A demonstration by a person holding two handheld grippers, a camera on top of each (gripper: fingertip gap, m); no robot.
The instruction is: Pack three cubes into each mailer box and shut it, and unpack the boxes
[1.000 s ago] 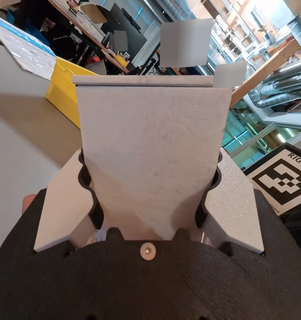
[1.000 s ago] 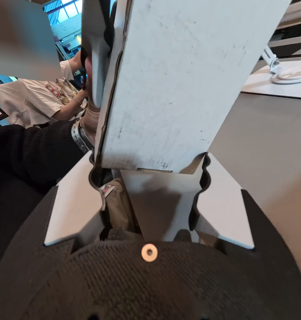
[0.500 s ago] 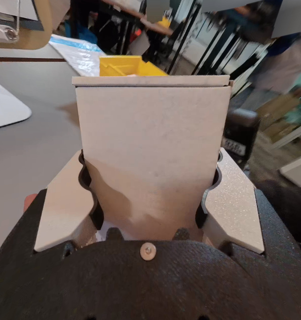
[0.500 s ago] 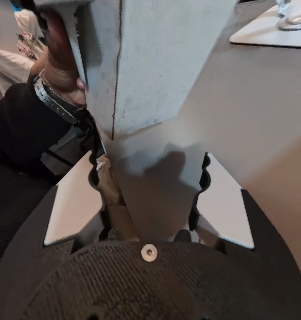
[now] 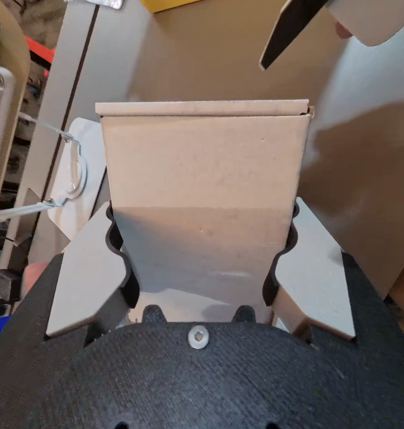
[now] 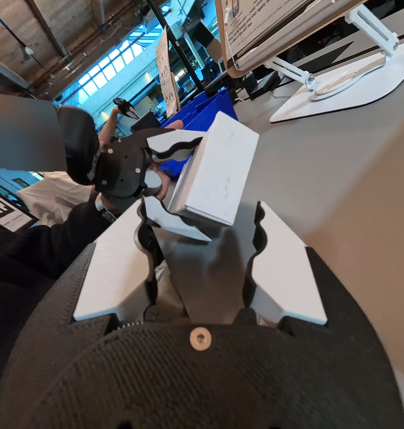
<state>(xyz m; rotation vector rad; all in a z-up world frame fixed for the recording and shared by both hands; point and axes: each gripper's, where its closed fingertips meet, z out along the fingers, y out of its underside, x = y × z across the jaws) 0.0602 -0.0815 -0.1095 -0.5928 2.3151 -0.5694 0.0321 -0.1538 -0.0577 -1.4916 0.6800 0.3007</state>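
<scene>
A white mailer box sits clamped between the fingers of my left gripper, which is shut on its sides. The box looks closed and is held above the grey table. In the right wrist view the same box shows tilted in the left gripper, just beyond my right gripper. My right gripper is open and empty, apart from the box. One of its fingers shows at the top right of the left wrist view. No cubes are in view.
A blue bin stands behind the box. A white stand base with a board on it is at the back right; the stand also shows in the left wrist view. A yellow bin's edge is at the top. There is about 10 cm between the tips of the two grippers. The right gripper is farther from the white stand base, some 35 cm, than the left, some 25 cm. Seen from the left wrist view as well.
My left gripper has swung down towards the table with the box still in it. The box has moved away from my right gripper, which stays open.
</scene>
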